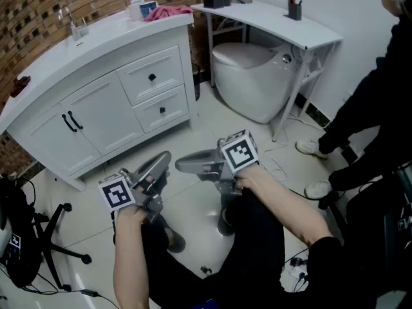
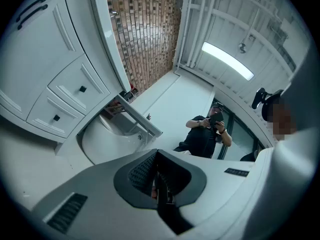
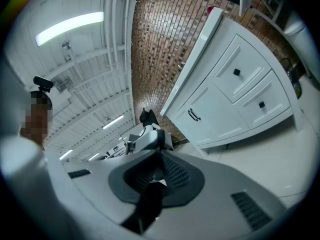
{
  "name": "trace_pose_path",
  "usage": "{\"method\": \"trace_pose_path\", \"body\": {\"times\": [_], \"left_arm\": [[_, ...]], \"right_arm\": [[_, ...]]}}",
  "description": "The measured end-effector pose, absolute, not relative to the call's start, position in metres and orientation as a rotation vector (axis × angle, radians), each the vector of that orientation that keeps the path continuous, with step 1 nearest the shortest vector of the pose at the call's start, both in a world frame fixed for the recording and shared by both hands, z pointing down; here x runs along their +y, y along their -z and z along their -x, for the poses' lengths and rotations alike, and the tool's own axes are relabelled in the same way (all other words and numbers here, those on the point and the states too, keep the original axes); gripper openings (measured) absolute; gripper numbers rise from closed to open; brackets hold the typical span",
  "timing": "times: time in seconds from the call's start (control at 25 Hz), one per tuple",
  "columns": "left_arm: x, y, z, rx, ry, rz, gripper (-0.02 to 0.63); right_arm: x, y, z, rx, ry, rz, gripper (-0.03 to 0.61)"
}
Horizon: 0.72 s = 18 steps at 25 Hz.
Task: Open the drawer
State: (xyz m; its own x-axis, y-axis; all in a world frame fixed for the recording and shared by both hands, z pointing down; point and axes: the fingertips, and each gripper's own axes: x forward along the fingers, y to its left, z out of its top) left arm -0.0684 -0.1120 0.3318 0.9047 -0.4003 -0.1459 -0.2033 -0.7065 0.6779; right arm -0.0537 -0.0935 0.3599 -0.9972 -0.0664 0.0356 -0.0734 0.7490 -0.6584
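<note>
Currently I hold both arms stretched forward and low over the floor (image 1: 199, 118), with each hand behind its marker cube. My left gripper (image 1: 161, 161) and right gripper (image 1: 185, 165) lie about level, their tips angled toward each other, jaws together and empty. Well apart from them, the upper drawer (image 1: 152, 76) and lower drawer (image 1: 162, 109) sit shut under the counter's (image 1: 96, 37) right end.

Open floor in front of the vanity (image 1: 96, 118)
Bare tile floor (image 1: 206, 124) leads straight to the drawers (image 1: 145, 76) on the far left; the toilet (image 1: 254, 82) and desk (image 1: 270, 18) crowd the far right, a bystander (image 1: 373, 108) stands right, a black stand (image 1: 46, 227) near left.
</note>
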Motion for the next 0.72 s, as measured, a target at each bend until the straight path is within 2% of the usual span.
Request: {"method": "trace_pose_path", "body": {"times": [0.72], "left_arm": [[-0.152, -0.315, 0.085, -0.448, 0.431, -2.376, -0.009]], "right_arm": [[-0.149, -0.385, 0.060, -2.843, -1.212, -0.057, 0.057]]}}
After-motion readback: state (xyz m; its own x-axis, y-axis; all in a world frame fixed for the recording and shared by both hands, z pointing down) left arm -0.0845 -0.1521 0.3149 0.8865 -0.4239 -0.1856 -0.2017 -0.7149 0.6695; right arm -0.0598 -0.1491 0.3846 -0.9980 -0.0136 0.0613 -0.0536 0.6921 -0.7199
